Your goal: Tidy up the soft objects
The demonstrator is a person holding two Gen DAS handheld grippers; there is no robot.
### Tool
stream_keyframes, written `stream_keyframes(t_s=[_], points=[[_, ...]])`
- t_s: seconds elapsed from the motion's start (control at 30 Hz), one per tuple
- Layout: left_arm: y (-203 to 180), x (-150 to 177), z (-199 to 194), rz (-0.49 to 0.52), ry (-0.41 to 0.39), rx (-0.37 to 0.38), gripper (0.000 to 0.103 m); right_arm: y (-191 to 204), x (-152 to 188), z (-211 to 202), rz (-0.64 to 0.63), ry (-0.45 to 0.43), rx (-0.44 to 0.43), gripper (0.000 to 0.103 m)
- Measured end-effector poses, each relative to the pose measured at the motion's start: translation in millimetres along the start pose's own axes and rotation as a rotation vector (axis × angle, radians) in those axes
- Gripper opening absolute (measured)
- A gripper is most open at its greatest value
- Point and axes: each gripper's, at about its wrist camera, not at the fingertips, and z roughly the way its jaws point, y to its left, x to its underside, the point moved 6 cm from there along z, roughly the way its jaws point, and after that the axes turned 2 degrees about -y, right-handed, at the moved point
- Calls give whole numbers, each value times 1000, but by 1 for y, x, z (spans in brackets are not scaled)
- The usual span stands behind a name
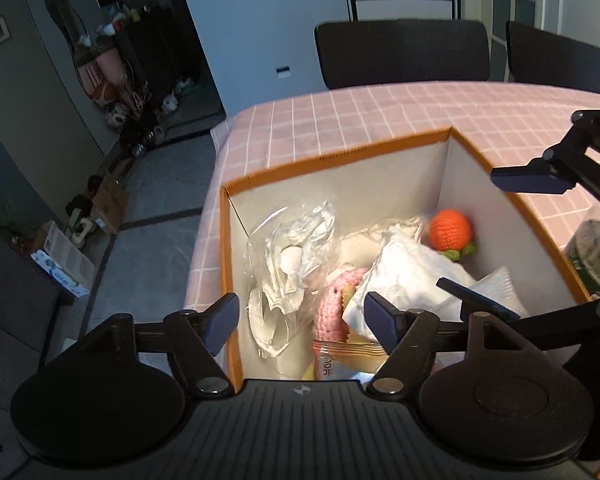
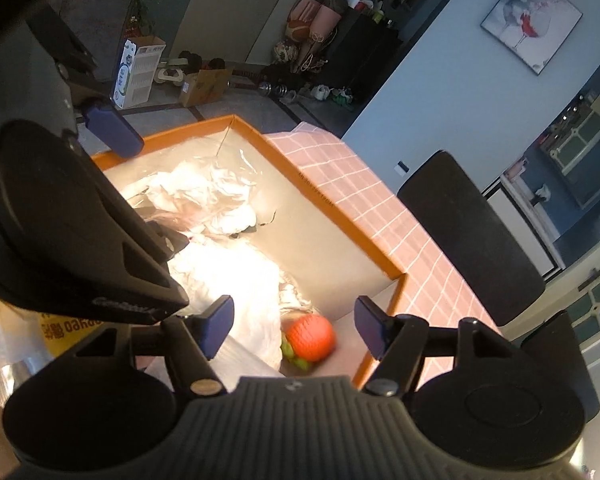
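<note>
An orange-rimmed box (image 1: 340, 156) with white inner walls stands on the pink checked tablecloth. Inside lie a clear bag of white soft items (image 1: 296, 256), a pink knitted piece (image 1: 332, 304), white tissue packs (image 1: 412, 272) and an orange crocheted ball (image 1: 450, 230) with green leaves in the far corner. My left gripper (image 1: 304, 320) is open and empty above the box's near edge. My right gripper (image 2: 294, 324) is open and empty above the box (image 2: 340, 208), over the orange ball (image 2: 312, 338). The right gripper's fingers (image 1: 532, 178) also show in the left wrist view.
The pink checked tablecloth (image 1: 380, 112) covers the table around the box. Two dark chairs (image 1: 404, 52) stand at the far side. A clear bag with a dark item (image 1: 592, 248) lies right of the box. The table edge drops to the floor (image 1: 152, 200) on the left.
</note>
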Motion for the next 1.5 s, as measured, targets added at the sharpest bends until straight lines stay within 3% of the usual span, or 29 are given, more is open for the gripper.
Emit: stream_keyframes(t_s=[0.13, 0.27, 0.53, 0.63, 0.83, 1.17, 1.37, 1.5], points=[[0, -3, -20, 13, -34, -7, 88, 0, -3, -16, -27, -33, 19, 77], [2, -5, -43, 11, -93, -10, 88, -2, -8, -44, -40, -87, 29, 77], [5, -16, -112, -60, -336, -3, 88, -7, -5, -126, -98, -278, 113, 78], [2, -17, -137, -84, -434, 3, 88, -15, 6, -160, -72, -349, 136, 84], [-23, -7, -174, -74, -593, 15, 88, -37, 43, -219, 56, -463, 178, 85], [-88, 41, -205, -77, -831, -22, 92, -61, 135, -284, 424, -586, 225, 90], [-113, 66, -204, -104, -844, -48, 96, -51, 175, -291, 561, -580, 258, 92], [-120, 80, -201, -143, -798, 6, 96, -44, 204, -287, 686, -526, 225, 92]])
